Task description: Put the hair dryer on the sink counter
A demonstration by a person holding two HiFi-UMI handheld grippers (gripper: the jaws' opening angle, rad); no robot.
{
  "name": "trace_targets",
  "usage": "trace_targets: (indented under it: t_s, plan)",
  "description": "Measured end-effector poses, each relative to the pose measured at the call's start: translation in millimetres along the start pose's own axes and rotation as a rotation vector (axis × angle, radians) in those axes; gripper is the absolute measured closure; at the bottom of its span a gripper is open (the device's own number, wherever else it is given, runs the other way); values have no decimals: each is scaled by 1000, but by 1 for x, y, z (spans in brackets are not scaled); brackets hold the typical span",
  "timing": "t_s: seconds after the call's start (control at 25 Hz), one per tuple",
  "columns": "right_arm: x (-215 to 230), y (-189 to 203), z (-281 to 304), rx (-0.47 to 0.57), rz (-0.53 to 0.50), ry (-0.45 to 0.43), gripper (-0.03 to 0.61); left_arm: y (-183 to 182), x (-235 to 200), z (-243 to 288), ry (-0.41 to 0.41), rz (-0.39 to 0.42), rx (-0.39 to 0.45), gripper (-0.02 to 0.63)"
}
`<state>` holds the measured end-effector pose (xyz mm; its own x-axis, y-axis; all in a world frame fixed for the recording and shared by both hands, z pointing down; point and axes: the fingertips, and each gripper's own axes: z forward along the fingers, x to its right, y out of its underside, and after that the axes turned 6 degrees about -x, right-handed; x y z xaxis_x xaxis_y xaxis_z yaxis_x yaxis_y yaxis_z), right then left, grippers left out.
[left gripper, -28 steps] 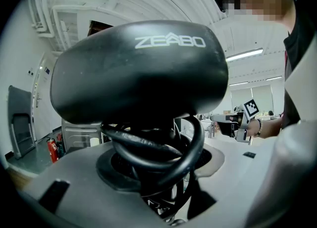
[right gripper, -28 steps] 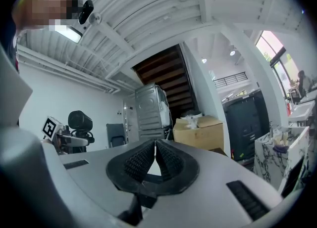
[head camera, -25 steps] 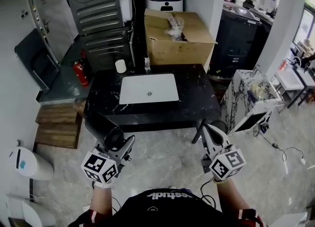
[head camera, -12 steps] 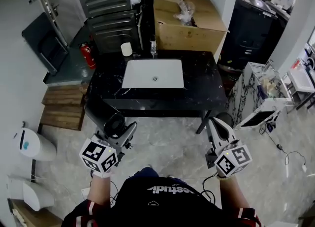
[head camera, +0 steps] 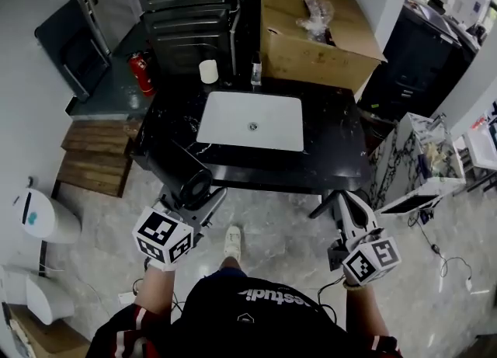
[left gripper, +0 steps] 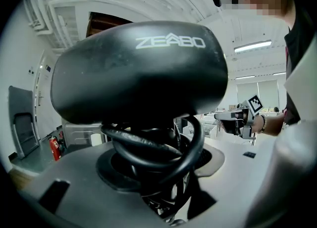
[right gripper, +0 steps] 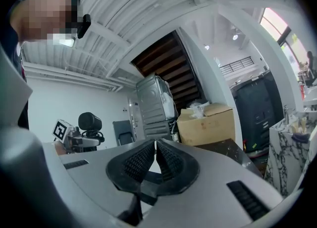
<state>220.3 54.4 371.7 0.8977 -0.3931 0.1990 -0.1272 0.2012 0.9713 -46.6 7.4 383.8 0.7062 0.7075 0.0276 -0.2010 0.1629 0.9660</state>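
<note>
A black hair dryer (head camera: 185, 179) with its cord coiled round the handle rides in my left gripper (head camera: 196, 199), which is shut on it, just short of the counter's front left corner. In the left gripper view the hair dryer's body (left gripper: 138, 71) fills the frame above the jaws, and the coiled cord (left gripper: 153, 148) sits between them. The black marble sink counter (head camera: 334, 154) with its white basin (head camera: 250, 119) lies straight ahead. My right gripper (head camera: 346, 203) hangs in front of the counter's right leg, shut with nothing in it; its ribbed pads (right gripper: 141, 160) meet.
On the counter's back edge stand a white cup (head camera: 207, 71) and a faucet (head camera: 255, 77). Behind is an open cardboard box (head camera: 318, 34). A fire extinguisher (head camera: 142, 73) and wooden steps (head camera: 97, 158) are at the left, a marble-patterned stand (head camera: 419, 170) at the right.
The person has stepped toward the counter, so it lies nearer and lower in the head view. Both grippers moved forward with them; the left one still carries the hair dryer.
</note>
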Motion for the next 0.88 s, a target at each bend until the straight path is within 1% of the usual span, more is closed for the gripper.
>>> trace_targets:
  t_s: [0.16, 0.32, 0.44, 0.56, 0.68, 0.76, 0.88]
  plan:
    - [8, -19, 63, -4, -22, 16, 537, -11, -55, 36, 24, -1, 24, 341]
    - [9, -45, 131, 0, -28, 29, 537, -25, -116, 71, 55, 0, 24, 341]
    - [7, -58, 182, 2, -38, 40, 537, -32, -166, 93, 65, 7, 24, 341]
    - [5, -57, 224, -10, -23, 51, 537, -29, -204, 108, 77, -8, 15, 341]
    - [-2, -52, 254, -34, -25, 43, 537, -28, -236, 118, 72, 12, -2, 341]
    - [-1, -51, 267, -52, -36, 42, 537, -25, -251, 126, 66, 8, -17, 341]
    - [8, -52, 280, -61, -28, 43, 537, -17, -265, 136, 56, -20, -40, 341]
